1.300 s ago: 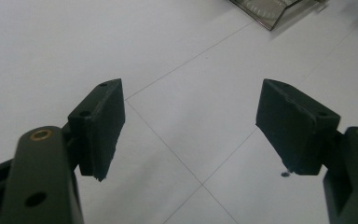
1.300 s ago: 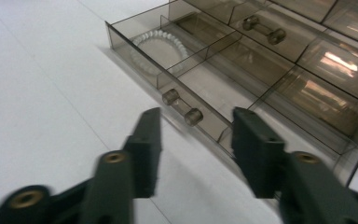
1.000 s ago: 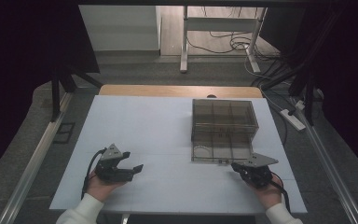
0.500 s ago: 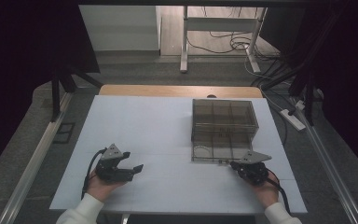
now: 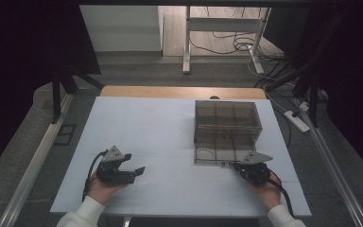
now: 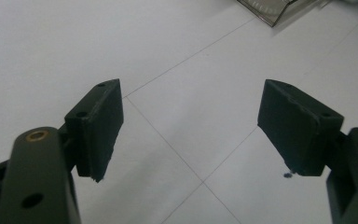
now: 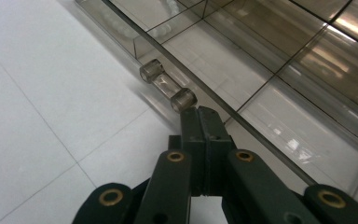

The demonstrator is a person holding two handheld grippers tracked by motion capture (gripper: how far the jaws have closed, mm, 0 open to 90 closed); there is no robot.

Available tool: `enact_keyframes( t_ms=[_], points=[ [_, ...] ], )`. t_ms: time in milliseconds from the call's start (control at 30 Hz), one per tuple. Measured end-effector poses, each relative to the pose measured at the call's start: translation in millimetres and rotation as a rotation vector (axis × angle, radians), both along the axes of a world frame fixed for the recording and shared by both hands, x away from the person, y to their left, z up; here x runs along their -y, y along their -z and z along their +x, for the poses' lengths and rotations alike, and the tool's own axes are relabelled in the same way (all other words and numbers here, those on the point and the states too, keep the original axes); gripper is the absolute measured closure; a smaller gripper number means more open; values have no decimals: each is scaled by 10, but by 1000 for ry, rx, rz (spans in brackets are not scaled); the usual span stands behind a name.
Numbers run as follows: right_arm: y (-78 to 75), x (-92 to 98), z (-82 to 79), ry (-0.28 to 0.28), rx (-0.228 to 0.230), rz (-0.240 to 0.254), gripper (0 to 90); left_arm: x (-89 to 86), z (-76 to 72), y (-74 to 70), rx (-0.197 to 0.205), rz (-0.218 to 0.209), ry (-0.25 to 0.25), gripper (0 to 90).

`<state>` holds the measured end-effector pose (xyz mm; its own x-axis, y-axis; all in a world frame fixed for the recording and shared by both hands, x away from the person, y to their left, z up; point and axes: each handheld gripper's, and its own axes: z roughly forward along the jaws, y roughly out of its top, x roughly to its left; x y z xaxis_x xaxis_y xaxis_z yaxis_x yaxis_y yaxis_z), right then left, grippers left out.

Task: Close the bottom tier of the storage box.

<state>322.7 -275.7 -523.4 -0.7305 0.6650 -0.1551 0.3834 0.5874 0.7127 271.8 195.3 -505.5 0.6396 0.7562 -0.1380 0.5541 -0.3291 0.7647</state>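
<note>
The smoky transparent plastic drawer (image 5: 223, 147) is pulled out toward the person from the bottom of the clear compartment box (image 5: 227, 116), which stands on the right half of the white table (image 5: 146, 123). On its front wall sits a small clear cylindrical handle (image 7: 168, 86), seen close in the right gripper view. The right gripper (image 7: 204, 114) has its two black jaws pressed flat together with nothing between them, and their tips are just at the near end of this handle, touching it or almost touching; I cannot tell which. In my judgement the main risk is here: closed jaws cannot take the handle, so a push with the tips may slide off the round, smooth plastic and hit the thin front wall, or it may push the drawer crooked so that it jams in the box. Because the box looks light and nothing holds it, a strong push or pull could also move the whole box on the smooth table. A thin pale curved thing (image 7: 172, 5) lies in a far compartment of the drawer and could shift if the drawer is jolted. The left gripper (image 5: 133, 163) rests well apart at the left of the table, jaws wide and empty, so it gives no support to the box.
</note>
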Motion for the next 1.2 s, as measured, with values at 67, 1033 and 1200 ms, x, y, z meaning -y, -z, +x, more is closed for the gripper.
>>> enact_keyframes(
  t_ms=[67, 1033, 1200],
  points=[
    [-3, -4, 5, 0, 2, -4, 895, 1, 2, 2, -2, 0, -1, 234],
    [0, -40, 244, 38, 17, 13, 895, 0, 21, 15, -13, 4, 1, 232],
    [-18, -45, 266, 40, 21, 15, 895, -5, 25, 15, -15, -2, -1, 232]
  ],
)
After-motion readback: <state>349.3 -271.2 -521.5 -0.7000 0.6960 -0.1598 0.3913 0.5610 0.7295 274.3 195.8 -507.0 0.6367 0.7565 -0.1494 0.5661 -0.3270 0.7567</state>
